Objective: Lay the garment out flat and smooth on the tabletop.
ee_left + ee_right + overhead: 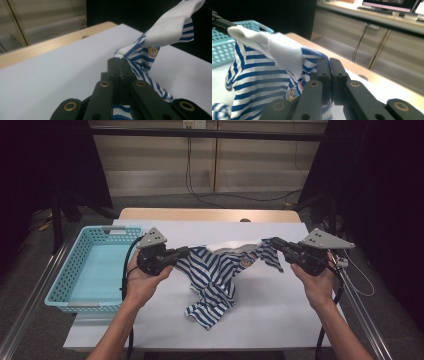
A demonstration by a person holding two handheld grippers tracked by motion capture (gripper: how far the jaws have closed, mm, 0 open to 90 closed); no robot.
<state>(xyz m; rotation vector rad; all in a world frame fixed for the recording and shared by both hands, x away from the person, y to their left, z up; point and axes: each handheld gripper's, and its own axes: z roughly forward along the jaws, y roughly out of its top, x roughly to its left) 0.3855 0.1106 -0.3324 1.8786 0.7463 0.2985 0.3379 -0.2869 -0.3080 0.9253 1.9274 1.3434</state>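
Both the left claw (pixel 184 253) and right claw (pixel 276 243) are clenched on the striped shirt (pixel 215 275), stretched between them above the table (pixel 280 305).

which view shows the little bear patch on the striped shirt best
The left gripper view: the bear patch faces the camera, sharp and unobstructed on the striped shirt. The right gripper view shows it partly behind the claw arm; the high view shows a tiny blur.

One striped garment (pixel 215 275), one basket (pixel 65 275), two grippers.
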